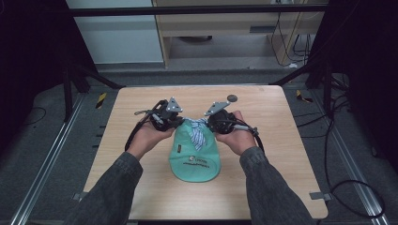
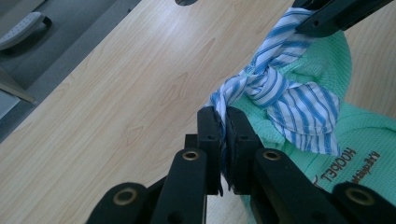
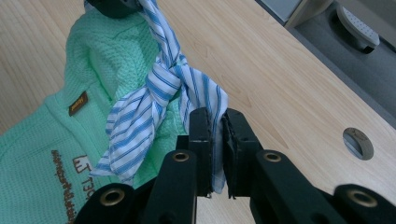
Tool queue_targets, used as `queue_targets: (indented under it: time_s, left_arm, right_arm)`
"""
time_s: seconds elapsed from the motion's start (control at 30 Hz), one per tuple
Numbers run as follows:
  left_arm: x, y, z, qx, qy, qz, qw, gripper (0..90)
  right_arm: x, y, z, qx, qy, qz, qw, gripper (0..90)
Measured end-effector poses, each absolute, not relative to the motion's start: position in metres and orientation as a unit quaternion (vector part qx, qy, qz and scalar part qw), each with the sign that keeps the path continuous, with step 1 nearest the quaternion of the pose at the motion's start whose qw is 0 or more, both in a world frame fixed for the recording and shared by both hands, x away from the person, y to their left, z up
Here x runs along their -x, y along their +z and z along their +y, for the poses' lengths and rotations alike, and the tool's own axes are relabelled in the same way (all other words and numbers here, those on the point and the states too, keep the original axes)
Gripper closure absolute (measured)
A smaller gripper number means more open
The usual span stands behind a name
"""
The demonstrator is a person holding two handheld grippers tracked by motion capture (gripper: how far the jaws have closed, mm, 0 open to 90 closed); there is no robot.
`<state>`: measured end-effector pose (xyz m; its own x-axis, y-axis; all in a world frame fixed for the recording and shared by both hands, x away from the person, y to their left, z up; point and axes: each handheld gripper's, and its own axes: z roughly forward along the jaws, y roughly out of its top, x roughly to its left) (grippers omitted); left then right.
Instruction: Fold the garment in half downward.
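The left gripper (image 2: 223, 122) and right gripper (image 3: 218, 125) each clamp one end of the striped cloth (image 1: 199, 132), knotted between them over the green garment's (image 1: 195, 159) far edge, its length running left-right.

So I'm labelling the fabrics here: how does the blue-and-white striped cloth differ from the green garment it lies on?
The blue-and-white striped cloth is thin and smooth; the mint-green waffle-knit garment is textured. The cloth is knotted and pinched at its ends by the left claw and right claw; the garment lies flat on the light wooden table. The garment bears brown lettering, the cloth only stripes. Both are soft textiles.
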<state>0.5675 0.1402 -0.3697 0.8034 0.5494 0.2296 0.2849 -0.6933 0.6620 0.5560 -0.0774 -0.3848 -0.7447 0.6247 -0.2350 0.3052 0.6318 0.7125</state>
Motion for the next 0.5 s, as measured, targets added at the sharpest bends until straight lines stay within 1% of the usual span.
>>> queue_targets:
  time_s: [0.17, 0.4, 0.5]
  left_arm:
    - [-0.568, -0.374, 0.137, -0.897, 0.207, 0.233, 0.313, 86.0]
    - [-0.579, -0.367, 0.130, -0.894, 0.211, 0.236, 0.317, 86.0]
    - [-0.577, -0.367, 0.129, -0.896, 0.214, 0.231, 0.313, 86.0]
  right_arm:
    - [-0.554, -0.390, -0.081, -0.271, 0.336, 0.871, 0.236, 82.6]
    - [-0.562, -0.384, -0.085, -0.283, 0.343, 0.864, 0.238, 82.5]
    - [-0.563, -0.384, -0.086, -0.284, 0.341, 0.863, 0.239, 82.5]
